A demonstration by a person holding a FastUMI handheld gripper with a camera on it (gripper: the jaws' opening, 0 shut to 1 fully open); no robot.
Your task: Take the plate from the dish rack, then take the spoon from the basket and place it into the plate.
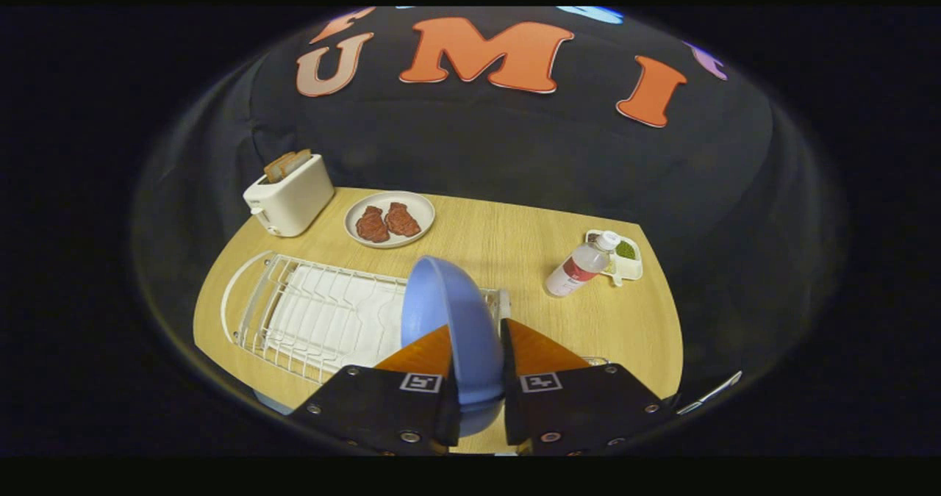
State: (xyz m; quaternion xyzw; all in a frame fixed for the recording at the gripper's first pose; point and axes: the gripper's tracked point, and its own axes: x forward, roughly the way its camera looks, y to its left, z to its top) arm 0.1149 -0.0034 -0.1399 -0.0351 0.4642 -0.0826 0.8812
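Note:
My gripper (476, 349) is shut on a light blue plate (448, 320), which stands on edge between the two orange fingers (423, 354), lifted above the table. Below and to the left of it lies the white wire dish rack (309, 312) on its white drip tray, with no dishes in its slots. A thin silver handle (711, 393) pokes out to the right of the fingers at the table's near edge; I cannot tell if it is the spoon. A bit of wire rim (595, 361) shows just behind the right finger.
A white toaster (290, 195) with bread slices stands at the back left of the wooden table (514, 239). Beside it is a white plate with two brown meat pieces (390, 220). To the right, a plastic bottle (581, 264) lies against a small white condiment dish (625, 257).

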